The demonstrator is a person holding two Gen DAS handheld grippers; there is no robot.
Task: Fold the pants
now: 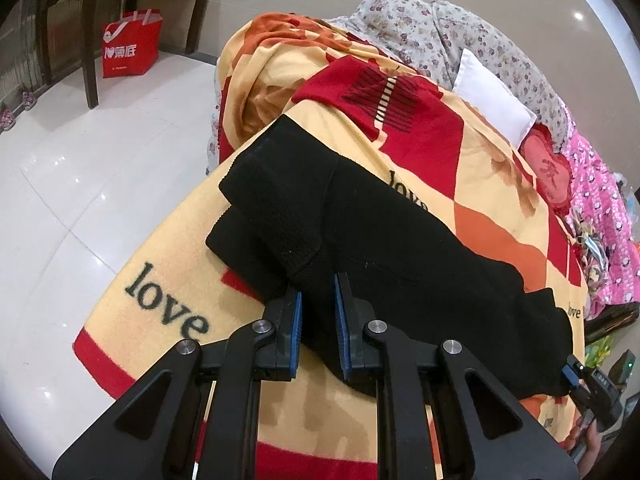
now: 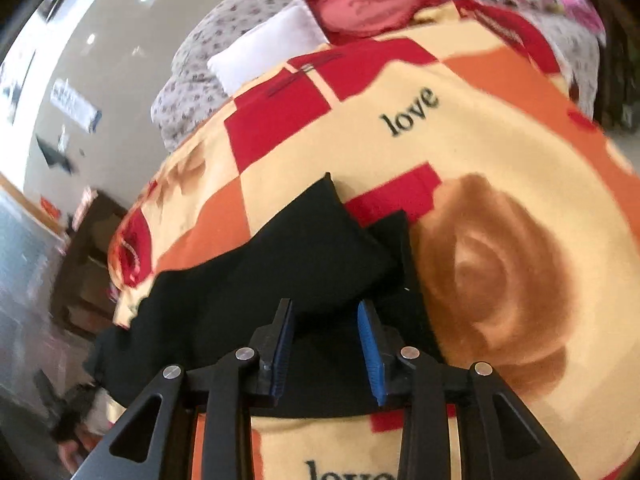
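Observation:
Black pants [image 1: 384, 236] lie folded lengthwise on a yellow, red and orange blanket [image 1: 160, 292] printed with "love". In the left wrist view the ribbed waistband end points to the upper left. My left gripper [image 1: 318, 286] hovers at the near edge of the pants, jaws a little apart, nothing between them. The right gripper [image 1: 576, 372] shows at the pants' far right end. In the right wrist view the pants [image 2: 280, 276] end in two leg corners, and my right gripper [image 2: 324, 308] is open just above the cloth.
The blanket covers a bed with a floral quilt [image 1: 460, 32], a white pillow [image 1: 492, 96] and a red heart cushion [image 1: 548, 168]. A pink cover [image 1: 604, 224] lies at the right. A red shopping bag [image 1: 132, 44] stands by a dark wooden chair [image 1: 92, 40] on the white tiled floor [image 1: 80, 184].

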